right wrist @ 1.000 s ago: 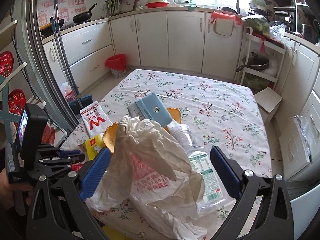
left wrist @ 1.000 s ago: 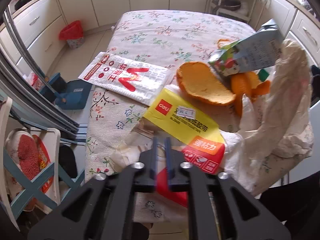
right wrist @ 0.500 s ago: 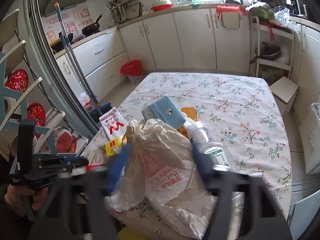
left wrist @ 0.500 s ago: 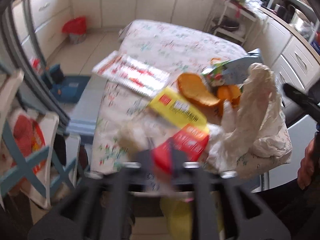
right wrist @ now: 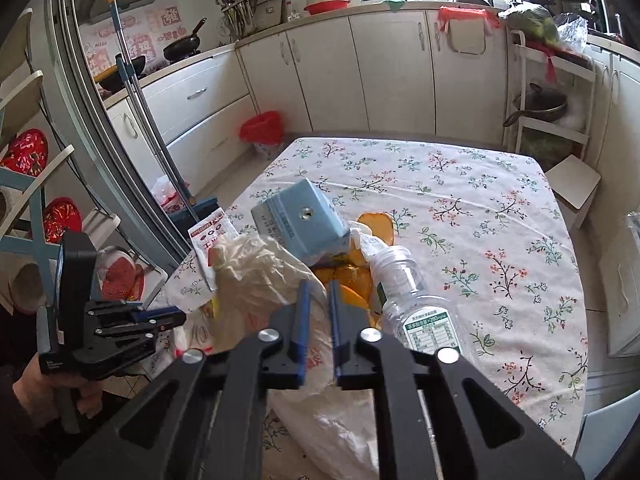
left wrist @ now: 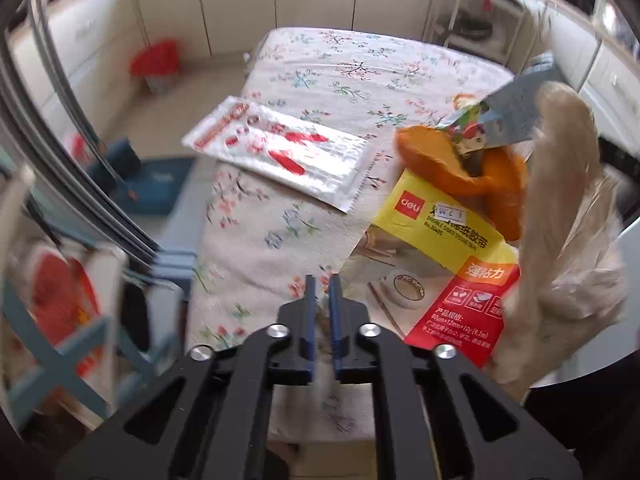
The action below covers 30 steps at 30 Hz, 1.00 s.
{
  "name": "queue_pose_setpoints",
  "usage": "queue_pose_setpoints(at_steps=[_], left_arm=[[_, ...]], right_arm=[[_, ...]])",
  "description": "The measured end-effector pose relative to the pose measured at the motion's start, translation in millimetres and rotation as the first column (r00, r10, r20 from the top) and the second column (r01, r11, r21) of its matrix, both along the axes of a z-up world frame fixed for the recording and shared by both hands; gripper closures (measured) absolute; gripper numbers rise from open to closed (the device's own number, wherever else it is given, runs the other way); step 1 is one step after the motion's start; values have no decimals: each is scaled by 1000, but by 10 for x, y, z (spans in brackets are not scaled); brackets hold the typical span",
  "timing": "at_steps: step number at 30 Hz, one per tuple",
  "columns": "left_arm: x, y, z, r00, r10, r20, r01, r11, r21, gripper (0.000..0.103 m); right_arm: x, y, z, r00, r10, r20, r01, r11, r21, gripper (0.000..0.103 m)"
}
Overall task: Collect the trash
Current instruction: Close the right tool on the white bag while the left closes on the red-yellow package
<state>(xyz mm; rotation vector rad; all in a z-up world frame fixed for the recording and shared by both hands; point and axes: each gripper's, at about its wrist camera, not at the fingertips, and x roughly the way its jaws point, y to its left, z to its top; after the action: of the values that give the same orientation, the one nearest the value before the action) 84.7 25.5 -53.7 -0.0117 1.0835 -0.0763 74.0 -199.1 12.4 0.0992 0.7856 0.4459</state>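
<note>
left gripper (left wrist: 322,280) pinched empty, hovering at table edge | yellow-red tape packet (left wrist: 452,256) lying just right of it, long axis running diagonally away (nearer this hand) | right gripper (right wrist: 318,286) clamping the plastic bag (right wrist: 256,276) mouth beside packet

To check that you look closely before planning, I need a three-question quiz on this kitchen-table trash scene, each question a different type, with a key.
1. True or false: the white-and-red wrapper lies inside the plastic bag.
2. The right gripper is shut on: A) bottle B) plastic bag C) blue carton.
3. Fill in: the floor bin has a ___ liner.
Key: 1 false; 2 B; 3 red.
</note>
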Motion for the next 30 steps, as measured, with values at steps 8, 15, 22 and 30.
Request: queue_pose_setpoints(at_steps=[8,15,22,30], left_arm=[[-210,43,183,998,-6,63,10,999,-54,101],[-386,95,282,993,-3,120,7,1000,-28,101],[-394,88,330,989,-1,149,2,1000,-9,102],[-640,181,776,969,31,246,-9,996,-90,102]], right_arm=[[-69,-82,92,998,-30,52,29,999,29,97],[-72,-259,160,994,-88,70,82,993,81,98],[-133,-295,105,998,-64,19,61,994,95,88],[-208,122,-276,986,115,-121,-125,990,-70,31]])
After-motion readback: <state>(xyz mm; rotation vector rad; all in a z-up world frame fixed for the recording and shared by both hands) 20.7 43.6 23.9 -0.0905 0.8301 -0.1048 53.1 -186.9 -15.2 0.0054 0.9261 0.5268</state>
